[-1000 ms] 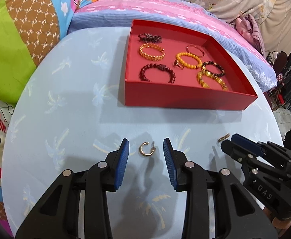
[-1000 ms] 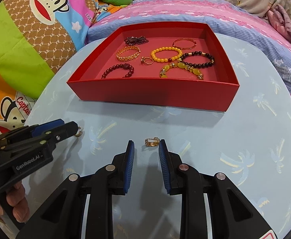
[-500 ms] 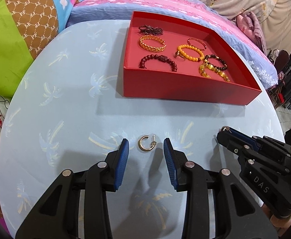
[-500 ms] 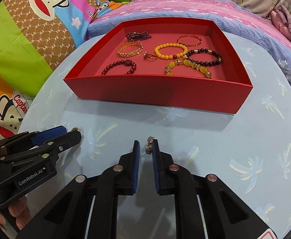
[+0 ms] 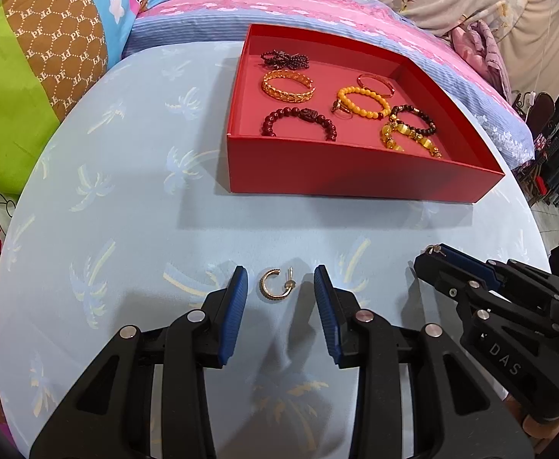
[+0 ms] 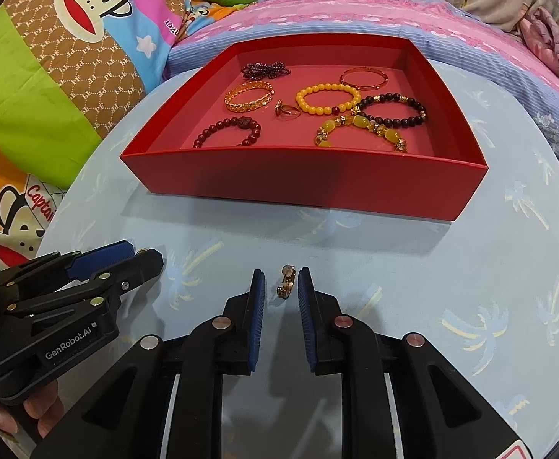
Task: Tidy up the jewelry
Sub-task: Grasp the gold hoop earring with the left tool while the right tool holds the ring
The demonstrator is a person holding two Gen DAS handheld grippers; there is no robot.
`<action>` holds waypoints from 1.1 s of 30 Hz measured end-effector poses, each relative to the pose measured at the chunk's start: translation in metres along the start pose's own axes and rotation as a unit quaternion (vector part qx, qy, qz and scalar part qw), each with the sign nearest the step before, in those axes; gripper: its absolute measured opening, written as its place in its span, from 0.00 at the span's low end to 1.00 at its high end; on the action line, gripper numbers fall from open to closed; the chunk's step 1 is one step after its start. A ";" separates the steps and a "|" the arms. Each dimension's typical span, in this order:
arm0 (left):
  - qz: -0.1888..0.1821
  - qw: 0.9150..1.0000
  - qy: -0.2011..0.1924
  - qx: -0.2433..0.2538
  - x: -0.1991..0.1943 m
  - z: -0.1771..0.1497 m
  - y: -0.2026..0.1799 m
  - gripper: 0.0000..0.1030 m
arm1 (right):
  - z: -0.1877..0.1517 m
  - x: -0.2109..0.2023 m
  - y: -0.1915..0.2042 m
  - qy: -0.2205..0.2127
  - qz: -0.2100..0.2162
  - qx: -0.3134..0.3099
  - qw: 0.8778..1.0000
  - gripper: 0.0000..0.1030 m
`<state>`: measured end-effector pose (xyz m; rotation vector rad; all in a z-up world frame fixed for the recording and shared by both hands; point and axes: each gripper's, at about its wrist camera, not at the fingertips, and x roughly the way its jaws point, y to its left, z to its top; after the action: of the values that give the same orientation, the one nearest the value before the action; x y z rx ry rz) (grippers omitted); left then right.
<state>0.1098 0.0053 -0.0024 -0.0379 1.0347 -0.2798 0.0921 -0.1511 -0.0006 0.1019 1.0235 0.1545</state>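
Currently, both grippers rest low over the light-blue palm-print tablecloth (image 5: pixel 126 199), near the red tray (image 5: pixel 356 181), each lined up on one small gold piece.

Left gripper (image 5: pixel 279 294): jaws wide apart, holding nothing. The gold hoop earring (image 5: pixel 275 286) lies flat on the cloth between the blue pads, touching neither. This straddling position suits a squeeze across the hoop's width.

Right gripper (image 6: pixel 282 287): jaws narrowly parted, with gaps visible on both sides of the small gold earring (image 6: pixel 287 281), which stands on edge between them. In the left wrist view the same piece shows at this gripper's tip (image 5: pixel 434 249); whether it is carried cannot be told.

The tray sits far of both grippers and already contains a dark red bead bracelet (image 6: pixel 228 130), a yellow bead bracelet (image 6: pixel 327 97), a gold chain bracelet (image 6: pixel 249 95), a ring (image 6: pixel 287 109) and other bracelets. The two earrings appear to be the only pieces outside it, so the task is judged nearly complete.
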 end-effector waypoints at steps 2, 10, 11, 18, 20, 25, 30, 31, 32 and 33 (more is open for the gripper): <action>-0.001 1.000 0.000 0.000 0.000 0.000 0.000 0.33 | 0.000 0.000 0.000 0.001 0.001 0.001 1.000 0.12; -0.005 1.000 -0.001 0.000 0.001 0.000 0.000 0.32 | 0.002 0.002 -0.002 0.001 0.002 0.004 1.000 0.08; -0.005 1.000 -0.002 0.002 0.001 0.001 0.000 0.30 | 0.003 0.003 -0.002 0.001 0.002 0.004 1.000 0.07; -0.017 1.000 0.003 0.006 0.002 0.001 -0.002 0.17 | 0.004 0.002 -0.004 0.002 0.002 0.008 1.000 0.05; -0.017 1.000 0.003 0.007 0.002 0.001 -0.003 0.17 | 0.004 0.001 -0.004 0.001 0.003 0.009 1.000 0.05; -0.018 1.000 0.006 0.006 0.001 0.003 -0.005 0.17 | 0.005 -0.005 -0.004 -0.005 0.006 0.010 1.000 0.05; -0.021 1.000 -0.002 0.007 -0.006 0.005 -0.006 0.17 | 0.006 -0.015 -0.006 -0.014 0.008 0.013 1.000 0.05; -0.023 1.000 -0.003 0.007 -0.008 0.005 -0.007 0.17 | 0.007 -0.017 -0.006 -0.016 0.009 0.014 1.000 0.05; -0.024 1.000 -0.004 0.007 -0.009 0.006 -0.008 0.17 | 0.008 -0.019 -0.006 -0.018 0.009 0.014 1.000 0.05; -0.024 1.000 -0.006 0.007 -0.011 0.007 -0.009 0.17 | 0.008 -0.021 -0.006 -0.021 0.009 0.014 1.000 0.05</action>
<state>0.1088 -0.0010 0.0119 -0.0509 1.0202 -0.3304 0.0888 -0.1610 0.0208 0.1399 0.9839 0.1546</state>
